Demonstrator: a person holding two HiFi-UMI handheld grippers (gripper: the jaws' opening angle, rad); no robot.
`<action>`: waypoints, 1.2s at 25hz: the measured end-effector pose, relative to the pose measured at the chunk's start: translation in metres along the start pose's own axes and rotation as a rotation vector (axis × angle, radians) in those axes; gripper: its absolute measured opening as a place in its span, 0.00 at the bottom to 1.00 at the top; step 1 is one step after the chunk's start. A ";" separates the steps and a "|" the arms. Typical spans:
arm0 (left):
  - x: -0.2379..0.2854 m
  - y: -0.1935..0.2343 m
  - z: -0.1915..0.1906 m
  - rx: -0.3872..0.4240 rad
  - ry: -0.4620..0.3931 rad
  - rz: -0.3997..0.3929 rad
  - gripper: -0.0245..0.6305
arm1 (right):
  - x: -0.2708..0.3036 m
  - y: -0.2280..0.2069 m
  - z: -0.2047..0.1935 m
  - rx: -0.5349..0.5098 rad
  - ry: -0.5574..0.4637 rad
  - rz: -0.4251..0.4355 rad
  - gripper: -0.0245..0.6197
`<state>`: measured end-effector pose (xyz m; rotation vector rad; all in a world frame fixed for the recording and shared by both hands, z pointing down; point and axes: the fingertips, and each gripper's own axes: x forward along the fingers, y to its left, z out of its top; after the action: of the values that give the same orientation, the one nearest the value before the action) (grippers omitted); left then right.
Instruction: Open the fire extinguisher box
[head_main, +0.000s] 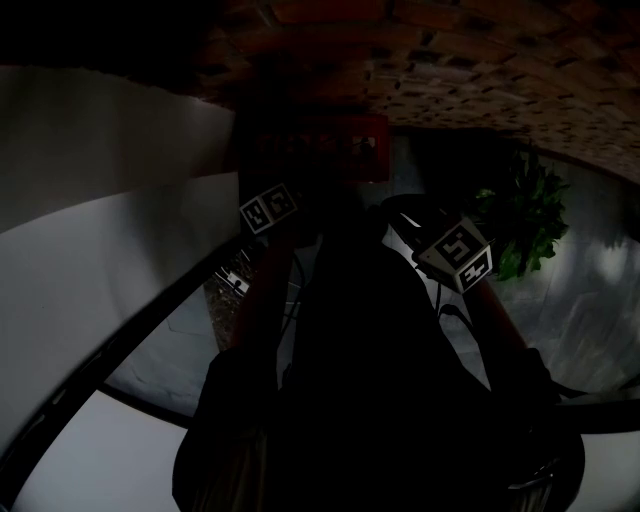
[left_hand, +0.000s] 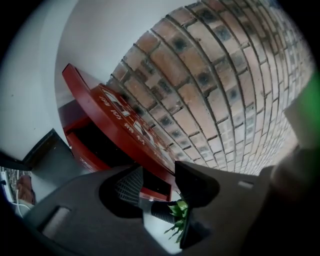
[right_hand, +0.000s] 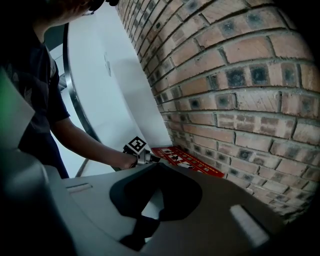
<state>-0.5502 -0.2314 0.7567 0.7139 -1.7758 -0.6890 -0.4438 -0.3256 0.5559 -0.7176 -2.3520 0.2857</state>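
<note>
The red fire extinguisher box (left_hand: 87, 142) stands against the brick wall, and its door (left_hand: 125, 127) is swung out from the dark inside. My left gripper (left_hand: 159, 182) has its jaws on either side of the door's lower corner and grips it there. In the right gripper view the left gripper (right_hand: 144, 154), with its marker cube (right_hand: 136, 145), sits at the edge of the red door (right_hand: 187, 161). My right gripper (right_hand: 156, 170) hangs back from the box, shut with nothing in it. The head view is very dark and shows the box (head_main: 320, 145) and both marker cubes (head_main: 268, 208) (head_main: 455, 255).
A brick wall (left_hand: 225, 75) rises behind the box. A white curved panel (right_hand: 115, 75) runs along its left side. A green plant (head_main: 520, 225) stands to the right on the pale floor. The person's bare forearm (right_hand: 85, 145) reaches to the left gripper.
</note>
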 end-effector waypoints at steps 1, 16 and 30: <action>-0.001 -0.002 0.002 0.001 -0.004 0.002 0.35 | -0.001 0.000 0.002 -0.001 -0.005 -0.003 0.04; -0.002 -0.055 0.050 0.129 -0.032 -0.051 0.35 | -0.015 -0.007 0.033 -0.024 -0.078 -0.048 0.04; 0.012 -0.081 0.093 0.302 -0.038 -0.035 0.35 | -0.022 -0.025 0.030 -0.046 -0.029 -0.086 0.04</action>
<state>-0.6305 -0.2830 0.6774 0.9408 -1.9281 -0.4631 -0.4595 -0.3589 0.5313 -0.6365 -2.4166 0.2062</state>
